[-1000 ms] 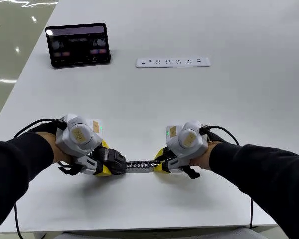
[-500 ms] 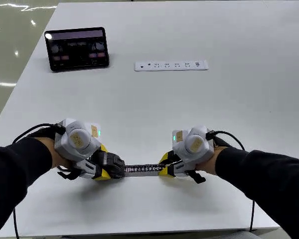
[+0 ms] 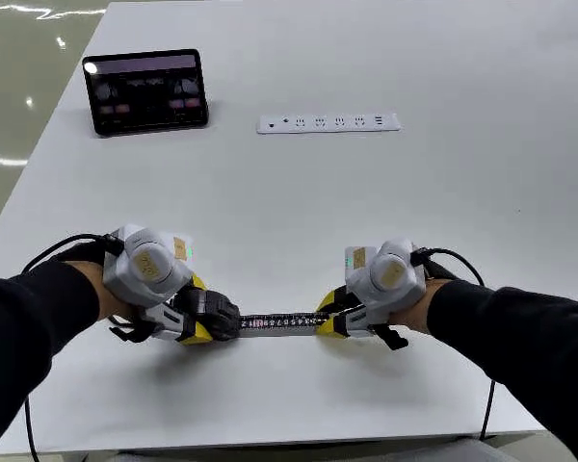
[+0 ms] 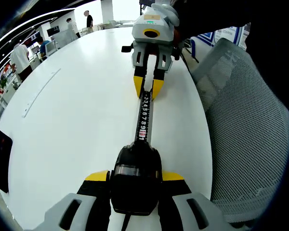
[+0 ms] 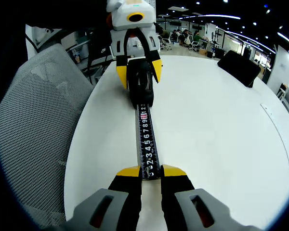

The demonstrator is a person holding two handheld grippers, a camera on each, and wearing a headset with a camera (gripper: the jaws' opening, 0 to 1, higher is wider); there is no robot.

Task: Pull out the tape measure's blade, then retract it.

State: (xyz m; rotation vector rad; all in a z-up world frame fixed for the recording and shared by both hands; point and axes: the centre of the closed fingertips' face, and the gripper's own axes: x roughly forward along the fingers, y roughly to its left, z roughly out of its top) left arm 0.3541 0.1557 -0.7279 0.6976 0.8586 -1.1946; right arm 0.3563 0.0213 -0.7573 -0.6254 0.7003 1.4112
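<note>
We see the left tool [image 4: 135,176] closed on both sides of the black case of the tape measure [image 3: 218,316], which lies on the white worktop [image 3: 318,212] close to its near edge. The right tool [image 5: 151,171] has its jaws almost together and pinches the free end of the blade [image 5: 147,137]. The blade runs straight between the two tools, numbers facing up; it seems to rest on the worktop, but we cannot be sure.

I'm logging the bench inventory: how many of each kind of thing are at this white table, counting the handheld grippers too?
grippers: 2, left gripper and right gripper
tape measure: 1
tablet: 1
power strip: 1
total: 5
</note>
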